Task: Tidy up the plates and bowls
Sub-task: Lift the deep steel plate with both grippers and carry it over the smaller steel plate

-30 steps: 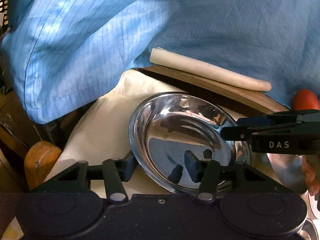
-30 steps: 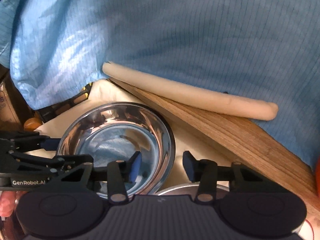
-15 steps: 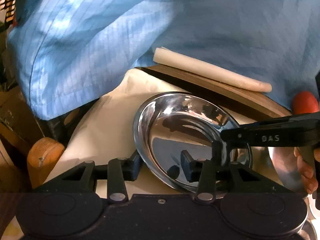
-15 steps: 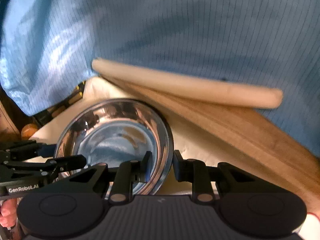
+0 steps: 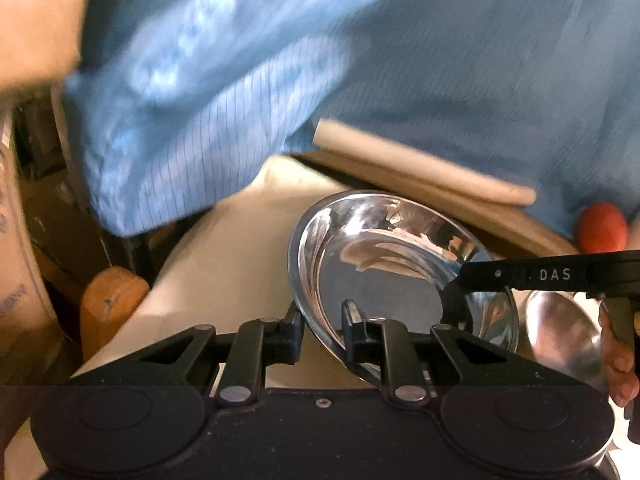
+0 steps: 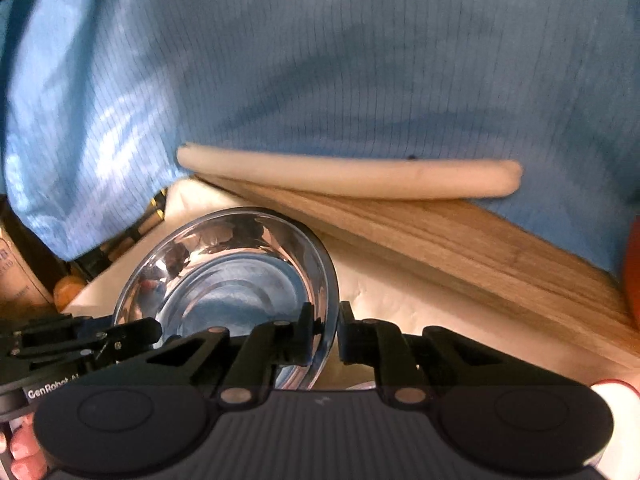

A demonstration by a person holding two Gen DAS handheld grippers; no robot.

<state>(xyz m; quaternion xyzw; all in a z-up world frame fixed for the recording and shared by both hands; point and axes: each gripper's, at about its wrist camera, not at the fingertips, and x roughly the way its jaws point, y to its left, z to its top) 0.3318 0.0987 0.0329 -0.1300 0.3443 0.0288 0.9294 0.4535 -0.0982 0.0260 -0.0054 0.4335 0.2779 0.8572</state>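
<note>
- The shiny, round steel bowl is the landmark: it sits on a cream cloth, gripped at two sides of its rim.
- Nearest on one side, the left gripper straddles the bowl's near rim, one finger inside and one outside; its jaws are closing on the thin metal wall, and contact looks made or nearly so.
- On the opposite rim, the right gripper is clenched hard on the edge, pads pressing from both faces.
- Just beside the bowl, toward the right gripper's side, a second steel dish lies partly hidden, so stacking looks barely begun; the lift itself is not yet done.
- Beyond the bowl, a wooden board slants close to the far rim, with a pale rolling pin on its edge.
- Farther still, a blue striped garment hangs over everything; open room seems to lie upward and toward the grippers, not past the board.
</note>
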